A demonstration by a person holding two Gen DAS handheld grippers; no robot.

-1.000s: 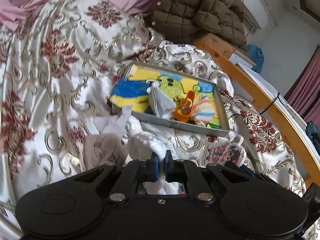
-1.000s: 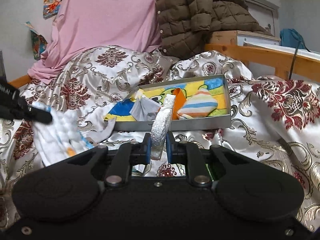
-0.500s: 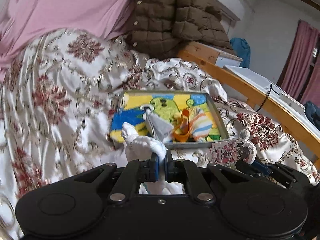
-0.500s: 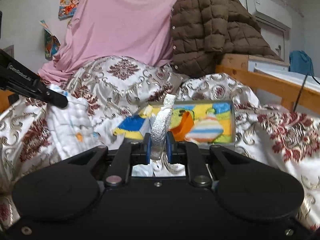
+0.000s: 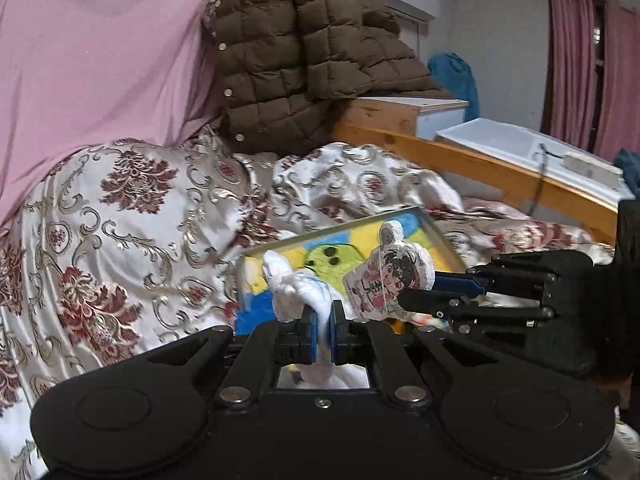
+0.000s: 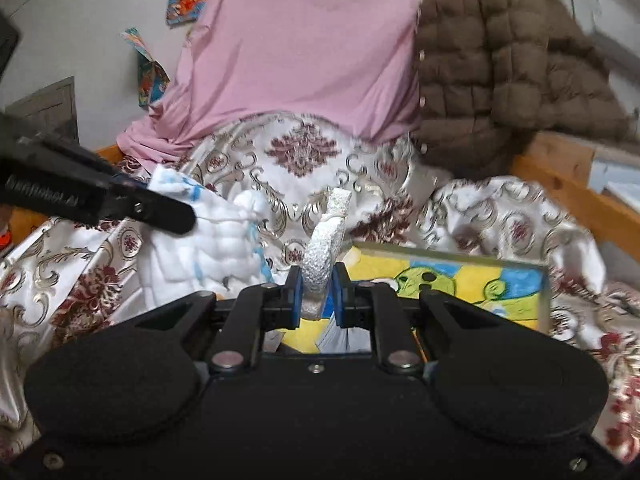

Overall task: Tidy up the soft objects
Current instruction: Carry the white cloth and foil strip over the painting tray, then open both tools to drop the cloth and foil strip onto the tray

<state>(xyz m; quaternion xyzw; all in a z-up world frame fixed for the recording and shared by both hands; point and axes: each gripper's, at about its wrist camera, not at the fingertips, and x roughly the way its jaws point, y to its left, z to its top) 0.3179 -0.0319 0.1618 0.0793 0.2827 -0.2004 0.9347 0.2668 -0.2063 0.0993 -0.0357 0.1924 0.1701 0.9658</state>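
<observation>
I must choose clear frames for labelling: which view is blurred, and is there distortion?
Right wrist view: motion blur smears the brown jacket and tray; the tongs stay sharp. Left wrist view: sharper overall, though the fisheye bends the bed rail.

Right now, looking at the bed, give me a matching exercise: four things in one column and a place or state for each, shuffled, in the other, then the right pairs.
Column one:
1. white fluffy cloth
2. cartoon-print cloth
3. brown quilted jacket
4. grey tray

Column two:
A. piled at the head of the bed
B. pinched in the left tongs
C. lying on the floral bedspread
D. pinched in the right tongs

Pairs: 1-B, 2-D, 3-A, 4-C
</observation>
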